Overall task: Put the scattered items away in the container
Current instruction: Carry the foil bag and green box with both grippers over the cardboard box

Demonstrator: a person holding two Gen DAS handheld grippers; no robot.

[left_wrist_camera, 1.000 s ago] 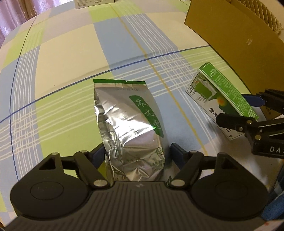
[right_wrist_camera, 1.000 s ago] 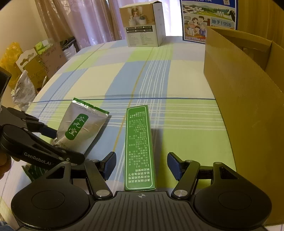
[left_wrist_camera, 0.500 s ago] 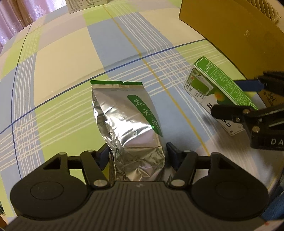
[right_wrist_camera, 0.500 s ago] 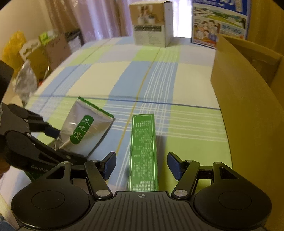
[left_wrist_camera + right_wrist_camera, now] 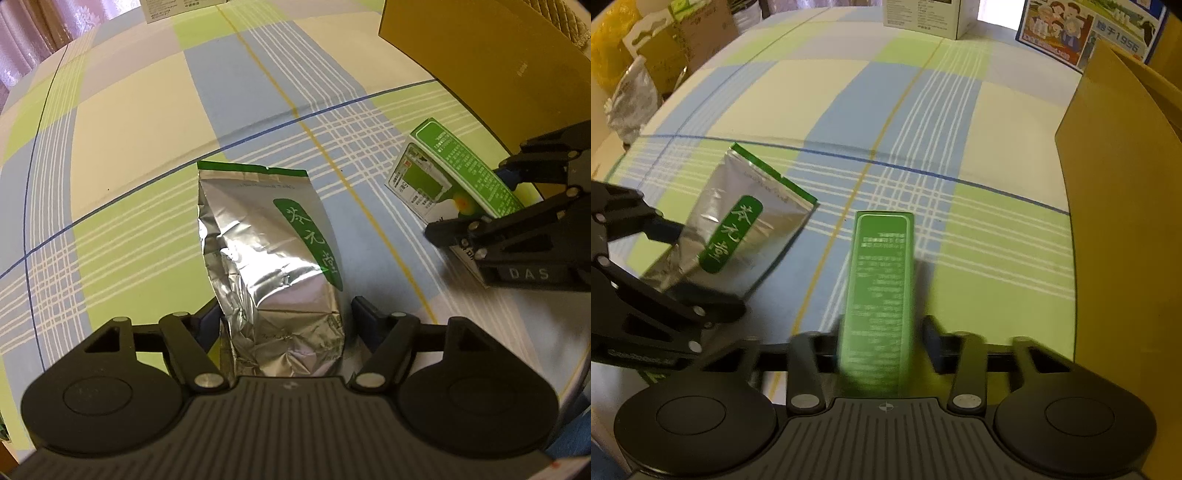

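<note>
A silver foil tea pouch (image 5: 266,251) with a green label lies between the fingers of my left gripper (image 5: 282,321), which is shut on its lower end. It also shows in the right wrist view (image 5: 738,229). My right gripper (image 5: 879,343) is shut on a long green box (image 5: 879,288), which also shows in the left wrist view (image 5: 447,173). The brown cardboard container (image 5: 1126,206) stands to the right of the green box, and in the left wrist view (image 5: 491,55) at the top right.
A checked blue, green and cream cloth (image 5: 923,122) covers the table. A white carton (image 5: 923,14) and a blue picture box (image 5: 1086,33) stand at the far edge. Bags and cartons (image 5: 646,62) sit beyond the left edge.
My right gripper's fingers have closed in onto the green box. My left gripper's fingers have closed onto the foil pouch. Both views have tilted down a little.
</note>
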